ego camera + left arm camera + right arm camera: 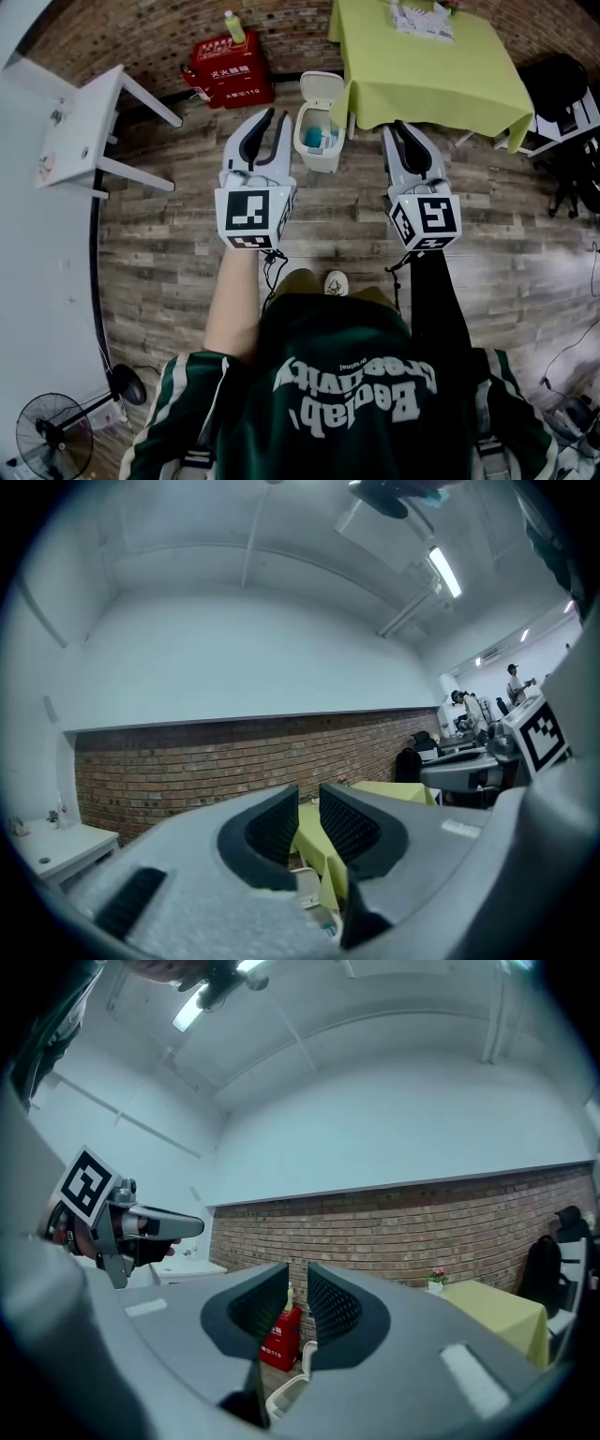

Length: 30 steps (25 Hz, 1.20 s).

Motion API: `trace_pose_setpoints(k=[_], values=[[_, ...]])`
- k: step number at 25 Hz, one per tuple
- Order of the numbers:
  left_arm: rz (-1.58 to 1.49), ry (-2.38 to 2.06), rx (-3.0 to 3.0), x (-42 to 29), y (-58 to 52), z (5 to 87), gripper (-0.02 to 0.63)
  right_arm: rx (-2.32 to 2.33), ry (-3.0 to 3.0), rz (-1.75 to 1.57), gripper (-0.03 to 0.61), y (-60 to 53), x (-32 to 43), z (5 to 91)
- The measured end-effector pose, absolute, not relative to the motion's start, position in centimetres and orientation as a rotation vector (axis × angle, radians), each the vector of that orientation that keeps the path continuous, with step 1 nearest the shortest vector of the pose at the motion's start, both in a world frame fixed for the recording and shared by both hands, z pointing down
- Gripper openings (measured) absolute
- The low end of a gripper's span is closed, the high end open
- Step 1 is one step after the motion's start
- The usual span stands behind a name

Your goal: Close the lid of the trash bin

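Two grippers are held level above the wood floor [169, 234]: the left gripper [277, 116] and right gripper [405, 127] each have their fingers slightly spread, with a narrow gap and nothing between them. The white trash bin [317, 142] stands on the floor ahead, between the two (nearer the left one). Its lid [321, 90] is tipped up open, just beside the green-clothed surface [422, 84].

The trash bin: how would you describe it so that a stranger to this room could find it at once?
Look along the brick wall to the table under the lime-green cloth. On the wood floor by that table's left corner, between it and a red box, stands the trash bin. It is small and white, with its lid tipped up and something blue inside.
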<state>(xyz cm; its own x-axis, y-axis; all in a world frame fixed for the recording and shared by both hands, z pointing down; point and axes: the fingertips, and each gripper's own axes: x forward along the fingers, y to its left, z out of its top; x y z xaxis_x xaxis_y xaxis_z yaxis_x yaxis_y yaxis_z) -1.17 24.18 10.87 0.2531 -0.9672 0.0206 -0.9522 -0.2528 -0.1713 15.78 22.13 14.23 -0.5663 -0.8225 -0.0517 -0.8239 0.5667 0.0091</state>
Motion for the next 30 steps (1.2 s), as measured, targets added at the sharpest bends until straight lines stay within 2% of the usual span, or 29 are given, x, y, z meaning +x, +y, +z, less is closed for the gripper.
trace_pose_setpoints(k=[15,30], values=[[-0.247,1.818,-2.363,-1.8,22.1,11.8,0.078,-1.428,2.764,0.025,0.078,20.1,14.5,15.7],[-0.188,1.728,-2.433,-3.1,11.5,12.1,0.078,-1.522,2.73,0.058,0.081,10.7,12.8,15.6]])
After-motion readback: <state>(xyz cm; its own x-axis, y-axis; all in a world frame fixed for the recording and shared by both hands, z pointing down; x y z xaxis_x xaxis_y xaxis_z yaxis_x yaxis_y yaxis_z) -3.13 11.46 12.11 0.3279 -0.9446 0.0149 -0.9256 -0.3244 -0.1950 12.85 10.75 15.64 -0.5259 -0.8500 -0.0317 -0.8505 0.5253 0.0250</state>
